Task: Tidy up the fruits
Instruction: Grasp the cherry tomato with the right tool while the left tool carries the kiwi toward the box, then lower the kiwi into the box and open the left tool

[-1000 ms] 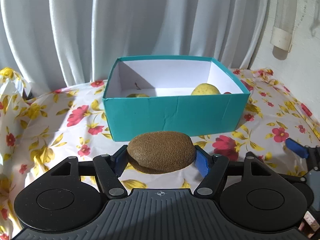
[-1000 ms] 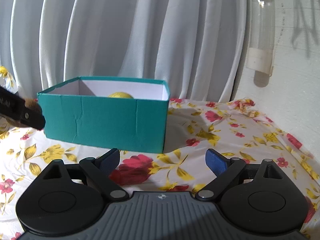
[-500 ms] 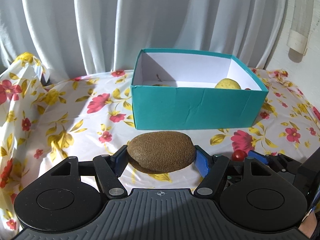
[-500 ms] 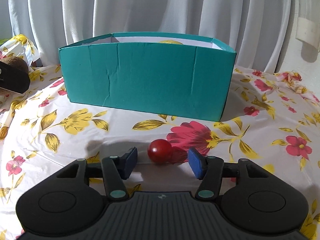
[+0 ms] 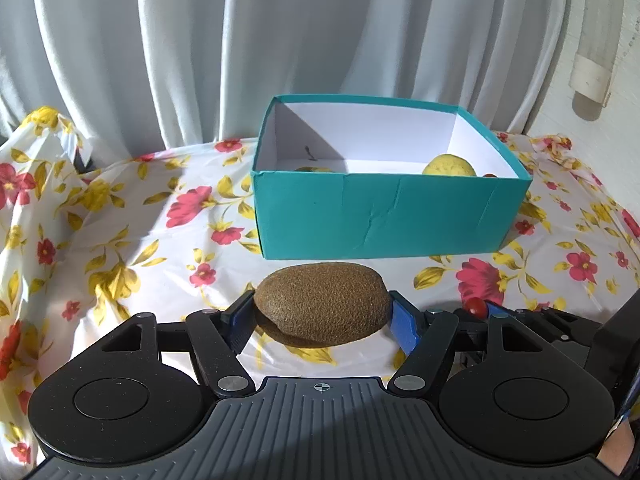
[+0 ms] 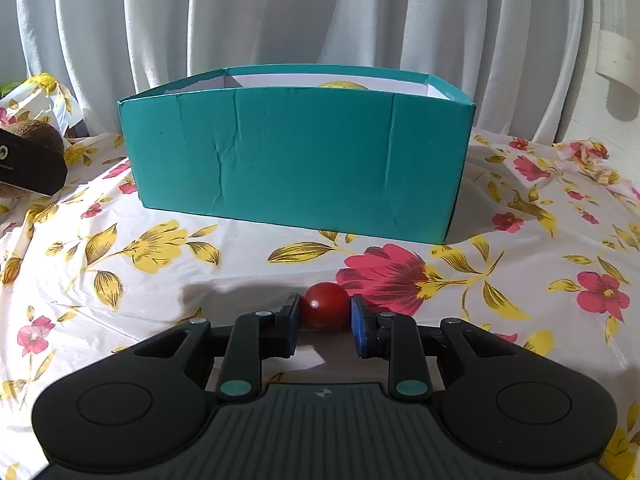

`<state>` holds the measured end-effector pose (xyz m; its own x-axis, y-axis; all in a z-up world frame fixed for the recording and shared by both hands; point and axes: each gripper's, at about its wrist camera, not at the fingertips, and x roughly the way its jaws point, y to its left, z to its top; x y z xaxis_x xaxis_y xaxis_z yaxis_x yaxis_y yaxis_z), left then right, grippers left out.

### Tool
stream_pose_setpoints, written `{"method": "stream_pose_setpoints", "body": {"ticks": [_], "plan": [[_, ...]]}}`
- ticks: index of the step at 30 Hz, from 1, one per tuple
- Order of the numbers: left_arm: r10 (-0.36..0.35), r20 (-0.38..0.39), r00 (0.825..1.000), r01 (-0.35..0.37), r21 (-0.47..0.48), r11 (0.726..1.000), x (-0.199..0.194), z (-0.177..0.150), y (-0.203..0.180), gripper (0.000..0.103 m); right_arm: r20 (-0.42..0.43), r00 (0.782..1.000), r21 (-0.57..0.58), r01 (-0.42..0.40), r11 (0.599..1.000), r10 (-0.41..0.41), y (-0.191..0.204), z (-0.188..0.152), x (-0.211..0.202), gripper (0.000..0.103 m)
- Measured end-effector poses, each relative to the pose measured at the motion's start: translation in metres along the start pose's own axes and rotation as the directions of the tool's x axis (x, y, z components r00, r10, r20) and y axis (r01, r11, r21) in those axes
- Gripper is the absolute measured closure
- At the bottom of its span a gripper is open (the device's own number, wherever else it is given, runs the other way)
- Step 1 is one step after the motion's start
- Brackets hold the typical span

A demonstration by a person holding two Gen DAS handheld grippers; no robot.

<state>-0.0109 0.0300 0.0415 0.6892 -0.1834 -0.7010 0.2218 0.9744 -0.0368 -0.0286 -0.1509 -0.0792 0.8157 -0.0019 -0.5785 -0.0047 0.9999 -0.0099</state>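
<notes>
Step in hand: pick-up, with both hands loaded. The right gripper [image 6: 325,316] has just been closing, and its blue pads now press on a small red fruit [image 6: 325,306] (a cherry tomato by the look of it) that rests on the flowered cloth of the counter [image 6: 152,272], in front of the teal box [image 6: 296,160]. The left gripper [image 5: 322,316] is clenched on a kiwi [image 5: 322,303], held clear of the cloth and short of the box's near wall.

Next move, as judged: both fruits must be lifted above the box rim and carried forward over it before release. The red fruit is small and round, so it may roll out of a loose pinch; a steady squeeze and a straight lift appear advisable. The kiwi is wide and seated across the pads, and seems secure.

Count, from the left wrist view:
- Boxes: one, open-topped, white inside.
- Kiwis: one, in the left gripper.
- Red fruits outside the box: one, in the right gripper.
- Inside the box: one yellow fruit [image 5: 449,165] at the right, one yellowish fruit [image 5: 314,169] barely showing at the left, and a red sliver [image 5: 489,175] at the right corner (too hidden to name).
</notes>
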Motion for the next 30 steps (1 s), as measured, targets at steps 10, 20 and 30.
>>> {"method": "stream_pose_setpoints", "body": {"ticks": [10, 20, 30], "plan": [[0.059, 0.025, 0.998, -0.059, 0.012, 0.998, -0.002, 0.04, -0.011, 0.03, 0.128, 0.99, 0.061, 0.055, 0.997, -0.062, -0.021, 0.024, -0.046, 0.077], [0.093, 0.089, 0.992, -0.097, 0.034, 0.995, 0.014, 0.089, -0.031, 0.03, 0.247, 0.961, 0.101, 0.101, 0.99, -0.123, -0.04, 0.045, -0.089, 0.077], [0.063, 0.057, 0.996, -0.066, 0.05, 0.997, 0.043, 0.096, -0.043, 0.03, 0.268, 0.944, 0.12, 0.168, 0.978, -0.195, -0.051, 0.041, -0.115, 0.077]]}}
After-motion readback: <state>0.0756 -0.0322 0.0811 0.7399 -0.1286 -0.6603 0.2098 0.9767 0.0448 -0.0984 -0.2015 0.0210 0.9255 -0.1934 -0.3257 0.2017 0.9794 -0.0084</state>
